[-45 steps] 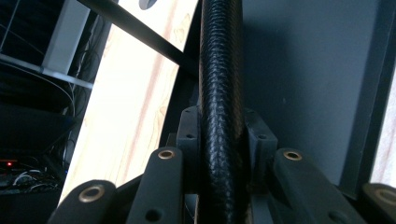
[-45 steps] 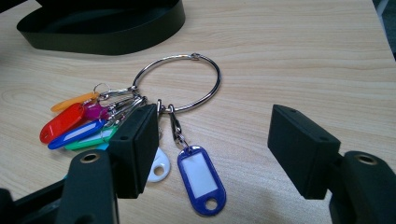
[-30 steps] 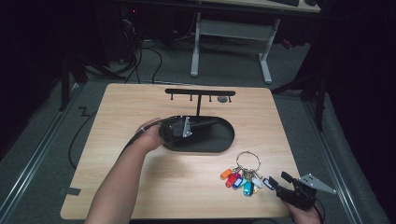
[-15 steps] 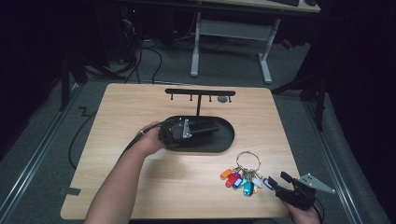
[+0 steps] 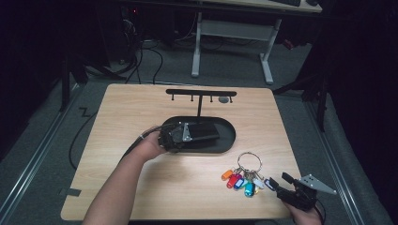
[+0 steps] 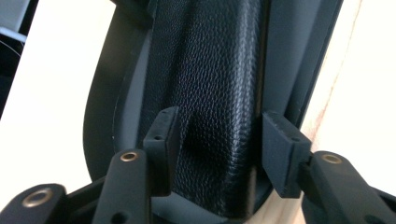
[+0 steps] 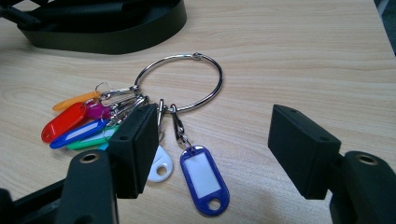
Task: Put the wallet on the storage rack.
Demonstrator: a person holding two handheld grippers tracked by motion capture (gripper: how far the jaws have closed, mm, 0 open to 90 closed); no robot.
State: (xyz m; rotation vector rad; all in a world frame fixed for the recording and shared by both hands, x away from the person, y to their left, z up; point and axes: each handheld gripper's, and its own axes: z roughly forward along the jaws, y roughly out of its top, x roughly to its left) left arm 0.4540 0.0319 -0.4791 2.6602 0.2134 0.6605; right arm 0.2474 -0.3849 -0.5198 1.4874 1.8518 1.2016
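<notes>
Left gripper over black tray, jaws just been opening around leather wallet, pads clear. Right gripper wide, near key ring on table. Lift left straight off; centre right on ring before closing.

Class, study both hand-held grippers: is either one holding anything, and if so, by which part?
Nothing is held. The left hand-held gripper has just been opening; its jaws straddle the black leather wallet's near end. The right hand-held gripper hangs open over the key ring.
</notes>
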